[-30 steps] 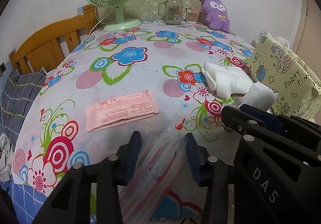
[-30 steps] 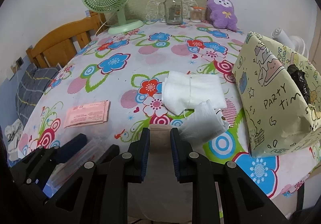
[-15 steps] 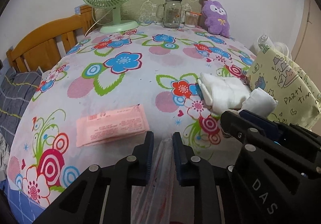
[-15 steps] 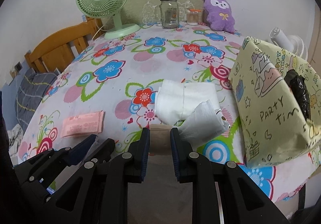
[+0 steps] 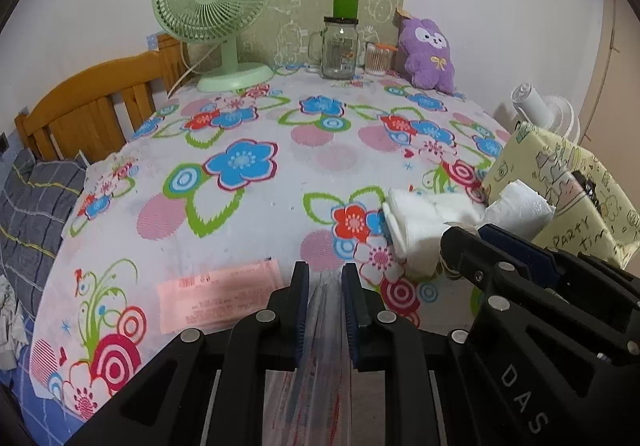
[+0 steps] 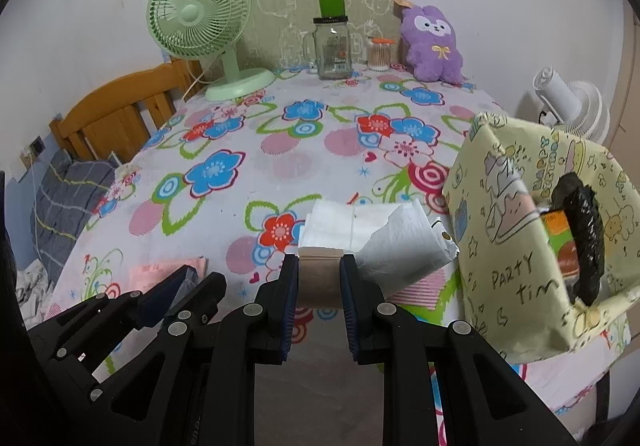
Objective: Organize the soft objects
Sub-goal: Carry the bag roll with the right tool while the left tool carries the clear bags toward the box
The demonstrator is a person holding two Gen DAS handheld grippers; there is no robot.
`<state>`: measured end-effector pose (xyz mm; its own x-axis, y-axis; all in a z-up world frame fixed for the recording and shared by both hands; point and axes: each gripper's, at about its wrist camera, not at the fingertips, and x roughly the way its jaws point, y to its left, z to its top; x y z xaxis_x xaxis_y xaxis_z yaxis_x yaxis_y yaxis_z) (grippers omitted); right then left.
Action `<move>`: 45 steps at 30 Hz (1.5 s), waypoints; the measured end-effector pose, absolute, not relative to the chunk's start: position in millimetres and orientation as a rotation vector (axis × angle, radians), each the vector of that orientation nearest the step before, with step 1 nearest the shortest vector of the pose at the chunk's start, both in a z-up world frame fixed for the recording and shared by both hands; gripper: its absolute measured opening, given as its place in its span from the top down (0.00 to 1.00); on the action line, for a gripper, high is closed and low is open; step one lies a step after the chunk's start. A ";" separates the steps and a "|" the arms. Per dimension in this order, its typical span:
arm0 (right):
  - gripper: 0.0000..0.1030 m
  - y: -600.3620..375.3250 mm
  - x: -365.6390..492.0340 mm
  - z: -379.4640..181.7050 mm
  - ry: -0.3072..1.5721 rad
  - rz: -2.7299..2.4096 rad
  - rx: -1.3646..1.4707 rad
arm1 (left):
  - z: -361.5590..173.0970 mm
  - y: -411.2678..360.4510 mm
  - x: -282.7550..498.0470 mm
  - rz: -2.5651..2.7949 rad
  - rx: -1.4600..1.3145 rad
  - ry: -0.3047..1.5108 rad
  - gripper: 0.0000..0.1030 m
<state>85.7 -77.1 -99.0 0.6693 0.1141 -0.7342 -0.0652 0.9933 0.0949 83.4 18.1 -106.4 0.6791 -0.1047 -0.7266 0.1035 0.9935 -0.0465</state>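
My left gripper (image 5: 325,276) is shut on a clear plastic zip bag (image 5: 326,330) with red print, held at the table's near edge. My right gripper (image 6: 319,266) is shut on a tan paper pouch (image 6: 320,278), held just in front of a folded white cloth (image 6: 340,224) and a white crinkled bag roll (image 6: 404,248). The white cloth (image 5: 420,222) and roll (image 5: 520,206) also show in the left wrist view. A flat pink packet (image 5: 220,294) lies on the flowered tablecloth (image 5: 248,206) left of my left gripper. The right gripper (image 5: 500,254) shows in the left wrist view.
A yellow "Party Time" paper bag (image 6: 532,242) stands at the right with a black item inside. At the back stand a green fan (image 6: 208,30), a glass jar (image 6: 332,50), a small swab jar (image 6: 379,54) and a purple plush (image 6: 434,46). A wooden chair (image 5: 92,114) is left.
My left gripper was open over the clear bag and has shut on it. Both grippers have drawn back and lifted slightly, the right one still holding the tan pouch.
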 end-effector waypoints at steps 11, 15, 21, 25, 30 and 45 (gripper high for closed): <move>0.77 -85.6 84.3 -69.1 0.778 0.109 0.060 | -76.3 9.1 81.8 -0.115 0.007 0.773 0.86; 0.77 -89.0 83.9 -57.0 0.760 0.115 0.060 | -64.4 5.3 81.3 -0.114 0.010 0.755 0.86; 0.77 -95.6 82.5 -39.5 0.731 0.115 0.058 | -48.2 -1.6 80.9 -0.114 0.013 0.730 0.86; 0.77 -100.6 82.8 -30.5 0.717 0.117 0.059 | -39.2 -7.3 81.3 -0.111 0.016 0.717 0.86; 0.77 -109.8 82.3 -20.0 0.699 0.123 0.061 | -29.4 -16.3 81.1 -0.107 0.020 0.701 0.86; 0.77 -144.8 81.5 3.0 0.657 0.115 0.058 | -8.0 -51.0 80.0 -0.117 0.028 0.661 0.86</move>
<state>81.5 -144.8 3.0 0.7859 0.1251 -0.6056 -0.0883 0.9920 0.0903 80.0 -51.0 -8.0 0.7828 -0.0993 -0.6143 0.1173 0.9930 -0.0111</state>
